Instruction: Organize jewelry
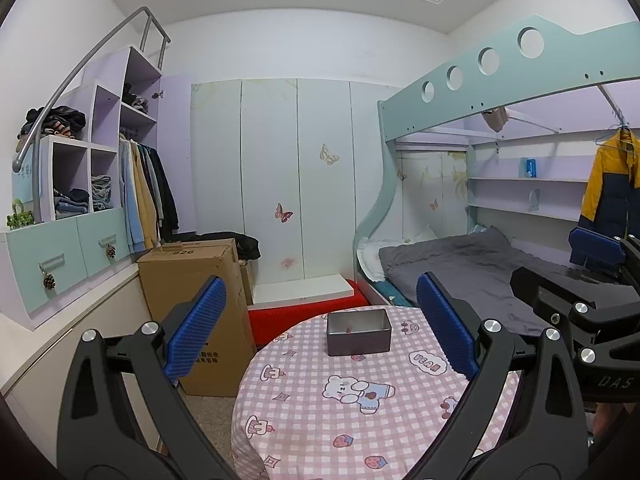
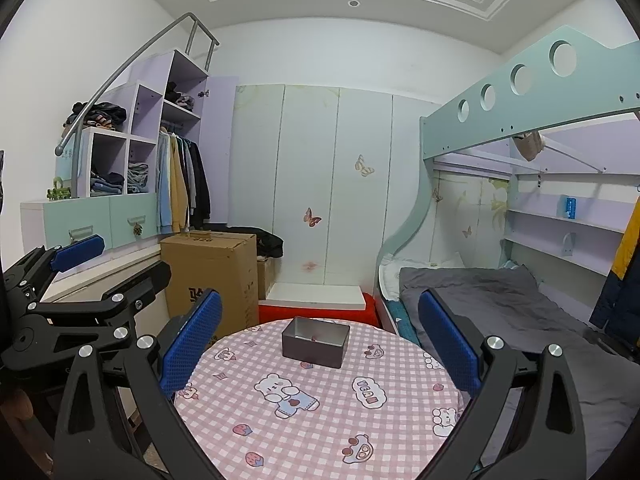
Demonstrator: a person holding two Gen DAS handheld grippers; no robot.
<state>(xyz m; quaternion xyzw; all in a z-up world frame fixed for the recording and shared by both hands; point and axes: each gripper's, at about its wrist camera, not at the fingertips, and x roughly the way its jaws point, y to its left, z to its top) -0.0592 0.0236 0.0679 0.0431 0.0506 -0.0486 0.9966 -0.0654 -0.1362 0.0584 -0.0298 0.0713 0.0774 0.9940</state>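
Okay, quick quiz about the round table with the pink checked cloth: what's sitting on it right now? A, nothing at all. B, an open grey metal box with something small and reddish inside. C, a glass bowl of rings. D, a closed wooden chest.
B: the grey metal box stands lidless on the pink checked table, with a small reddish item on its floor; both the left gripper and the right gripper are open and hold nothing.

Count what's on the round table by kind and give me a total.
Grey metal box: 1
Small reddish item inside the box, too small to identify: 1
Pink checked tablecloth: 1
Total: 3
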